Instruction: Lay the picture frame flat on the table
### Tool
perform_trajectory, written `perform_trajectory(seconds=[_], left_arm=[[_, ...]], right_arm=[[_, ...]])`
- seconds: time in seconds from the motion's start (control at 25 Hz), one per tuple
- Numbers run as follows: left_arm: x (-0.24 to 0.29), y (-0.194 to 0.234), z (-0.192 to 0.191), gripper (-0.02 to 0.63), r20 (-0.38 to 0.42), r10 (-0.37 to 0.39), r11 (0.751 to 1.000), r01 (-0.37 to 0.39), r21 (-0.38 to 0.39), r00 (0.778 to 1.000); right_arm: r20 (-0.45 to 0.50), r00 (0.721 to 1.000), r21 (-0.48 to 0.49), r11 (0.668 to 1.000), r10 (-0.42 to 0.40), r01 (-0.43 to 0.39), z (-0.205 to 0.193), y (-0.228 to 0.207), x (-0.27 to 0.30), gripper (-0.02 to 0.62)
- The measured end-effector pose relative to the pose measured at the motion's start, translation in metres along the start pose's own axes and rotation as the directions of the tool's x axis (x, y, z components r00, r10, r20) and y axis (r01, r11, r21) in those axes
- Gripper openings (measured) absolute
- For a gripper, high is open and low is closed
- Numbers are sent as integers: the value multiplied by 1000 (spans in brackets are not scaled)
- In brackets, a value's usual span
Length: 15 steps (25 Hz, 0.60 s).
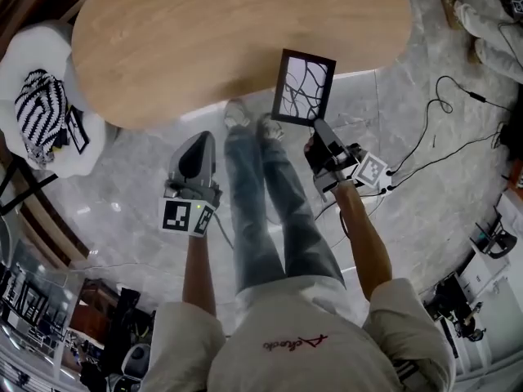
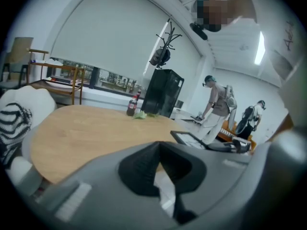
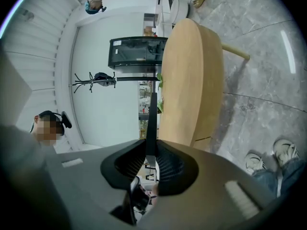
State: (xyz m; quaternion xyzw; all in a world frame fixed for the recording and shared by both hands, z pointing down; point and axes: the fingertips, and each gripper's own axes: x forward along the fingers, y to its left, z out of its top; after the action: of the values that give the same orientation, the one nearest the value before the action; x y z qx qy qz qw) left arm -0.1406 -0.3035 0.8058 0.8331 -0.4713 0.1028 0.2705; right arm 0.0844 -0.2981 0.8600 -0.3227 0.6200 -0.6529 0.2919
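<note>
Picture frame: held at the near edge of the table, its face towards the head camera; contact with the tabletop could not be made out.
Right gripper: jaws clamped on the frame's lower edge, which ran edge-on between the pads.
Left gripper: jaws together, holding nothing, over the floor, well apart from the frame.

We find the table bare across nearly its whole top, so there is open room beyond the frame held at its near edge. Only a bottle and a green scrap stand at the far rim. A white chair with a striped cloth crowds the table's left end, our legs stand close to the near edge, and cables trail over the floor on the right.
</note>
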Motion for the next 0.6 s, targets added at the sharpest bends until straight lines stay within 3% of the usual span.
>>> perform_trajectory(seconds=[0.6], left_arm=[[15, -18, -19, 0, -10, -25, 1000, 25, 3, 1000]], right_arm=[[-21, 1000, -21, 1000, -2, 1, 4, -38, -8, 72]])
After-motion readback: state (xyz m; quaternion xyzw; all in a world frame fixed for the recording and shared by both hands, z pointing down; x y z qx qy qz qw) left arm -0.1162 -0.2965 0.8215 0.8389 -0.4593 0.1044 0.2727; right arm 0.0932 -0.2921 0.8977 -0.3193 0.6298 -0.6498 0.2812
